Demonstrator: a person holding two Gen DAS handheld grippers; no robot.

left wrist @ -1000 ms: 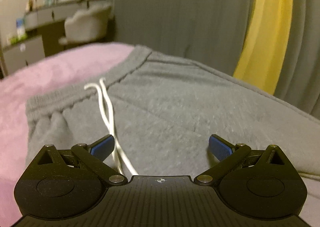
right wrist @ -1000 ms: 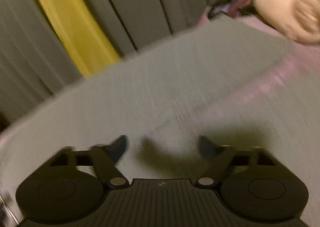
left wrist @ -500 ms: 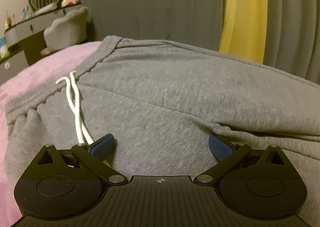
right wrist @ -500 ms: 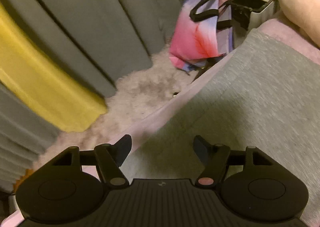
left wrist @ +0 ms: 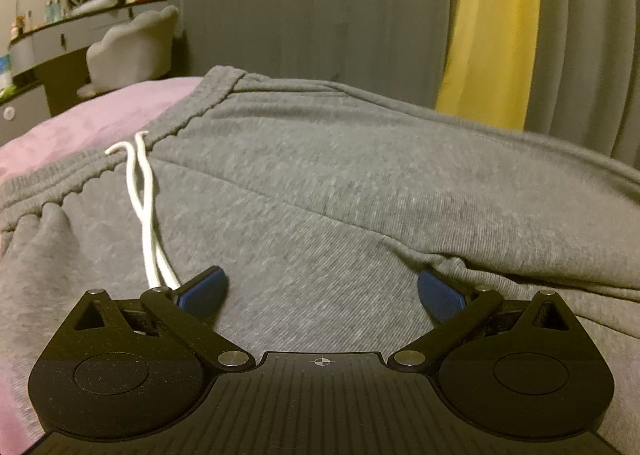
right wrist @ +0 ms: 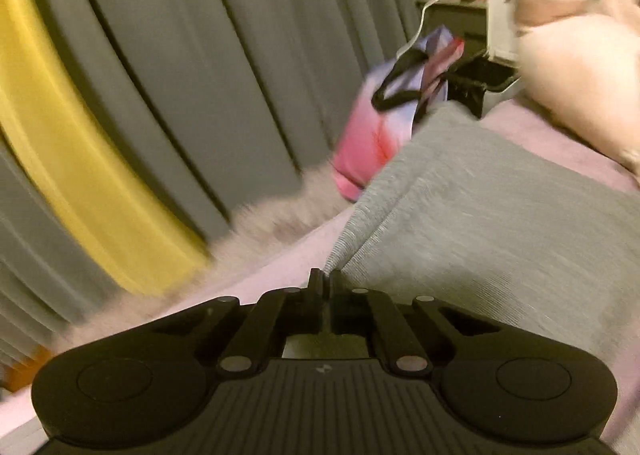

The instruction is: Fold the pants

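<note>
In the left wrist view, the left gripper (left wrist: 322,289) sits with jaws spread wide over the grey pants (left wrist: 340,191), which fill mid-frame on a pink bedspread (left wrist: 92,115); the white drawstring (left wrist: 144,207) trails centre-left. In the right wrist view, the right gripper (right wrist: 325,281) is pressed together, pinching the pants' (right wrist: 500,223) edge at lower centre.

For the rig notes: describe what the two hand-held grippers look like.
Left gripper: matte black ribbed body, two round caps, silver pivot pins, a small crosshair mark, blue textured pads. Right gripper: same black body, caps and pins; pad colour hidden. No cables, hands or sleeves in view.
</note>
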